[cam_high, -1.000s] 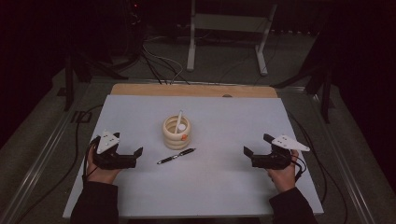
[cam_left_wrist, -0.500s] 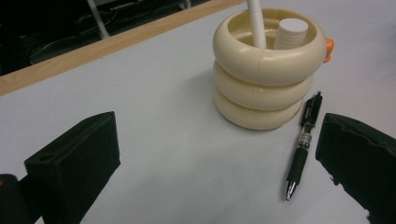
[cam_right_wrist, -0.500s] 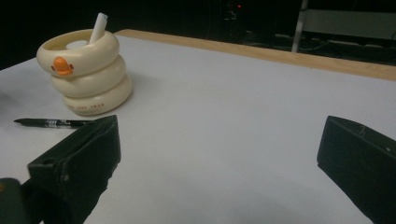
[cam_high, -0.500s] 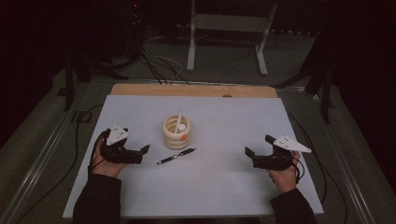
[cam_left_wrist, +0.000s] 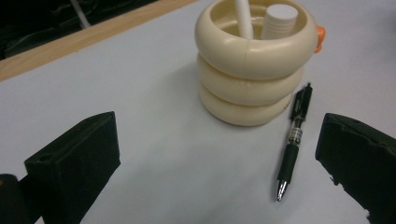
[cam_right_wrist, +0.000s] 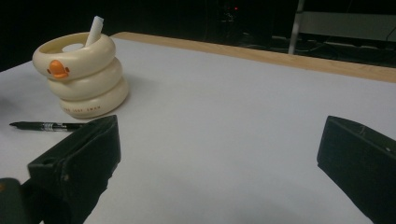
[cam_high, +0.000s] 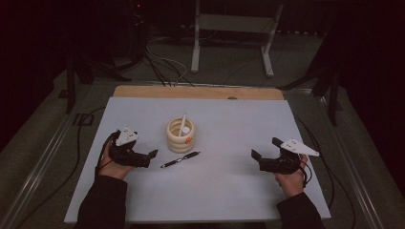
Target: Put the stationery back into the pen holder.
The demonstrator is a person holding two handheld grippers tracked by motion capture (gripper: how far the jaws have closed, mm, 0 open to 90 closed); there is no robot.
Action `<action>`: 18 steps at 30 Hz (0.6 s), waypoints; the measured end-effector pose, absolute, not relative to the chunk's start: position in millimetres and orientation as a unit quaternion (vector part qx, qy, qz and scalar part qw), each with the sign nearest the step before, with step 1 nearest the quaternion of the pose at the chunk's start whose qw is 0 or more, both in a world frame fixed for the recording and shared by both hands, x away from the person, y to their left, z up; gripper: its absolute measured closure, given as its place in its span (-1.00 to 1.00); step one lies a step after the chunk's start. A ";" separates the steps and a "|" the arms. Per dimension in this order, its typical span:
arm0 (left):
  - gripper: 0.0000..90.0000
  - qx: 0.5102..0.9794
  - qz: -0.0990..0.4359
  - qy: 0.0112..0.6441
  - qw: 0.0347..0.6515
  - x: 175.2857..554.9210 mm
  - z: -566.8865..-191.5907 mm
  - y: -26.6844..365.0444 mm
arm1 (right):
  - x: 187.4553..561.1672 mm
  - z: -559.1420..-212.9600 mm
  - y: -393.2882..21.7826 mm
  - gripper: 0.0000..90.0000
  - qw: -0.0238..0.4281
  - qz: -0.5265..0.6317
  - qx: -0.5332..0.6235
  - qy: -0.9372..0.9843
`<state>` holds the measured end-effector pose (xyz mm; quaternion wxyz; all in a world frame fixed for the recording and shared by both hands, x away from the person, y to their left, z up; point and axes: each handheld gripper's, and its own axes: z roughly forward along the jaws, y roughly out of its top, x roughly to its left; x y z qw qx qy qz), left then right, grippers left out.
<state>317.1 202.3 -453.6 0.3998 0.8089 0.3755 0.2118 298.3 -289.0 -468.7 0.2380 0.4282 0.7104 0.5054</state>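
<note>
We are reaching our left gripper, jaws wide and empty, toward the pen lying just near the holder (right gripper idle, open), and next must straddle its barrel.

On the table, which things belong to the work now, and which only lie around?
In the work: black pen, cream pen holder, open left gripper nearing the pen.
Lying about: open right gripper resting apart, cables on floor, metal stand.
</note>
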 end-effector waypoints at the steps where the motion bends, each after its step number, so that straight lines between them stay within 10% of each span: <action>1: -0.99 0.811 0.210 0.373 0.399 317.6 -453.7 200.9 | 298.3 -468.6 -289.0 -1.00 0.238 0.506 0.428 0.710; 18: -0.99 0.846 0.163 0.352 0.364 327.5 -467.7 178.7 | 297.4 -468.3 -287.3 -1.00 0.241 0.507 0.427 0.709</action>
